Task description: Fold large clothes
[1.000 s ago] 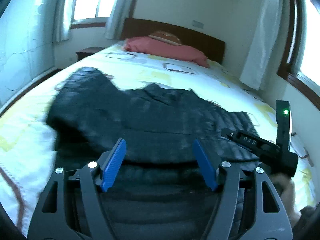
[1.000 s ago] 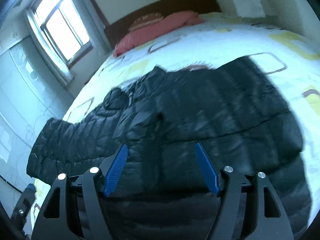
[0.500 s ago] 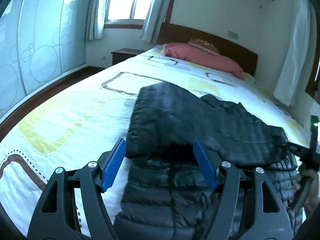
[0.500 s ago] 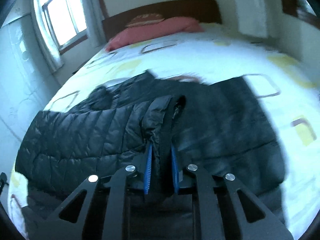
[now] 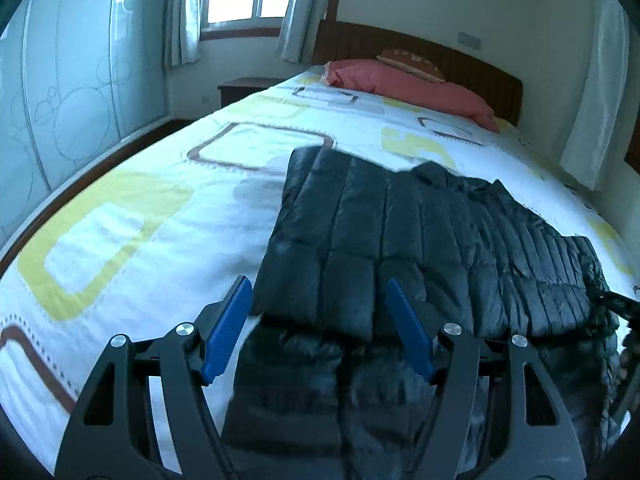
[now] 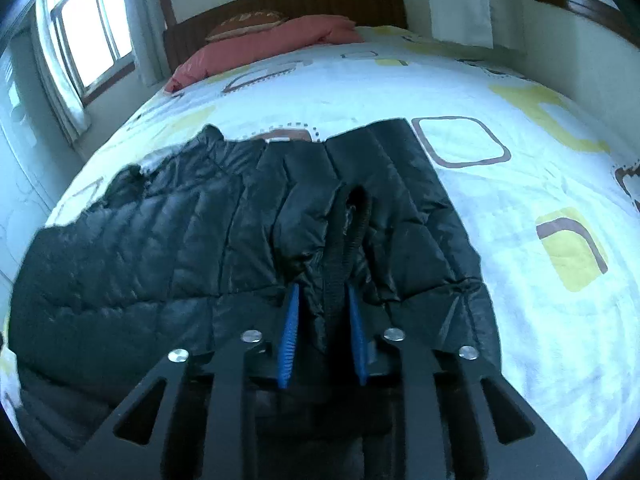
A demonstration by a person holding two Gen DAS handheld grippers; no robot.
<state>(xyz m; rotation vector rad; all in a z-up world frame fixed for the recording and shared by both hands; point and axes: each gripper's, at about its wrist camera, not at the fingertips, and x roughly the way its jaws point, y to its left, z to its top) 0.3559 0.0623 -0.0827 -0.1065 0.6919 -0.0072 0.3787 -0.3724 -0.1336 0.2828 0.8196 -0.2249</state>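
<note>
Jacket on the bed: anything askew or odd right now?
Mostly tidy. The black puffer jacket lies flat on the bed, one panel folded over. The only bunched spot is a ridge of fabric pinched in the right hand-held gripper. The left hand-held gripper is open, holding nothing.

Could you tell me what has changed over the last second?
The right gripper, open a second ago, closed on a bunched edge of the black puffer jacket. A jacket section now lies folded across the body. The left gripper stayed open; the pink pillow stayed put.
</note>
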